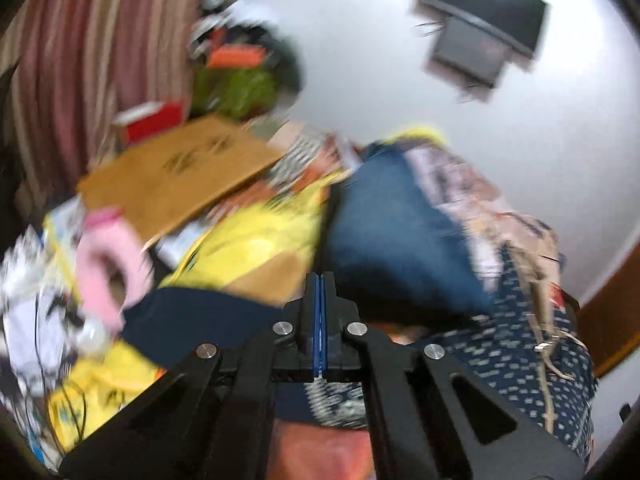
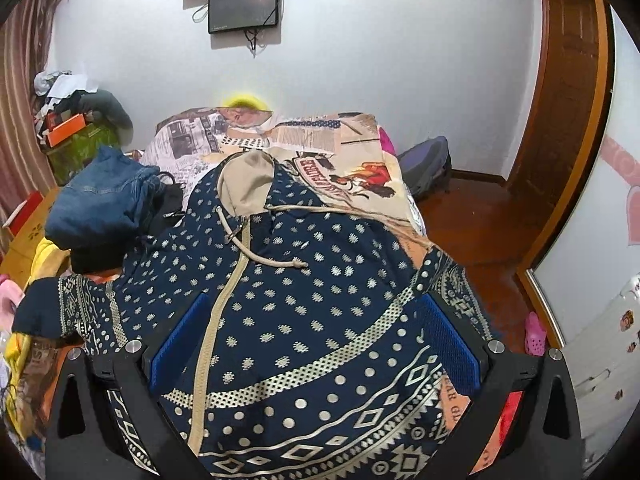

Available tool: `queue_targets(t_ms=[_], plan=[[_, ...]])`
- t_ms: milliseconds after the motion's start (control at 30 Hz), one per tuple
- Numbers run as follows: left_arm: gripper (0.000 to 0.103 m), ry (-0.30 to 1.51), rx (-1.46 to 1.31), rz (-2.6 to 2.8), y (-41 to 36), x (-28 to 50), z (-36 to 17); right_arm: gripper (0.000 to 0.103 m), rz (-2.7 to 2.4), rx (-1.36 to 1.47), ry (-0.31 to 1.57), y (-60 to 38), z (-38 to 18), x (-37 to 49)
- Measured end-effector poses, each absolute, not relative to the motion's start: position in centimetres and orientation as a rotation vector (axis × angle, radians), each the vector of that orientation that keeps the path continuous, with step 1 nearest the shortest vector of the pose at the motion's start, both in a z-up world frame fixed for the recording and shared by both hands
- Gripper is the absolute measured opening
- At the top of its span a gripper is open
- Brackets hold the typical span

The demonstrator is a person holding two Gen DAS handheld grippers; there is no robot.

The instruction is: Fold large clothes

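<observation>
A large navy hooded jacket (image 2: 304, 320) with a white dot and diamond pattern, beige hood lining and drawcords lies spread front-up on the bed. My right gripper (image 2: 316, 344) is open, its blue pads wide apart just above the jacket's lower front. In the blurred left wrist view the jacket (image 1: 508, 360) lies to the right and below. My left gripper (image 1: 320, 280) is shut with blue pads pressed together; nothing shows between them. A navy cuff (image 1: 192, 320) lies just left of it.
Folded blue jeans (image 2: 100, 204) lie at the bed's left, over a black item. A newspaper-print bedsheet (image 2: 320, 148) covers the bed. Yellow cloth (image 1: 256, 240), a cardboard box (image 1: 180, 172) and a pink item (image 1: 104, 264) crowd the left. Wooden floor (image 2: 472, 232) lies right.
</observation>
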State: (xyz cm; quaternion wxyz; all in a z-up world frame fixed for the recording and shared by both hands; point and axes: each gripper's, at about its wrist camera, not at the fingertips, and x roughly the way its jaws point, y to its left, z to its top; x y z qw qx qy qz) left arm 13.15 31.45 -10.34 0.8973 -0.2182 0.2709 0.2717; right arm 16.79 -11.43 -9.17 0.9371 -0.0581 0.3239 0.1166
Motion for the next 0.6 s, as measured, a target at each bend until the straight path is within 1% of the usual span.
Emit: queue_targets(t_ms=[100,200,267,333,400,500,600], plan=[[0.0,0.538,-0.415,0.492,29.1,14.7,-8.2,0.103,0.24,-0.114,0.651,-12.0,-8.9,16.5],[0.003,0.568,-0.43,0.441,27.9,15.6,-8.5,0.103,0.244,-0.1,0.647,-12.6,-8.8,16.2],[0.013,0.615,-0.436,0.436,27.3,15.7,-9.5,0.103,0.246,-0.094,0.653,-12.9,-8.9,16.0],[0.036,0.661,-0.449,0.451,27.6,15.3,-11.1,0.103,0.246,-0.096,0.659,-13.0,-9.0,16.1],[0.046,0.686,-0.463,0.476,27.7,14.7,-12.6,0.103,0.243,-0.099,0.66,-13.0,-9.1,16.0],[0.047,0.74,-0.509,0.517,29.4,13.2,-15.3,0.103,0.237,-0.103,0.662,-12.9,-9.1,16.1],[0.047,0.765,-0.634,0.548,32.5,11.0,-18.0,0.103,0.232,-0.107,0.67,-12.3,-9.3,16.4]])
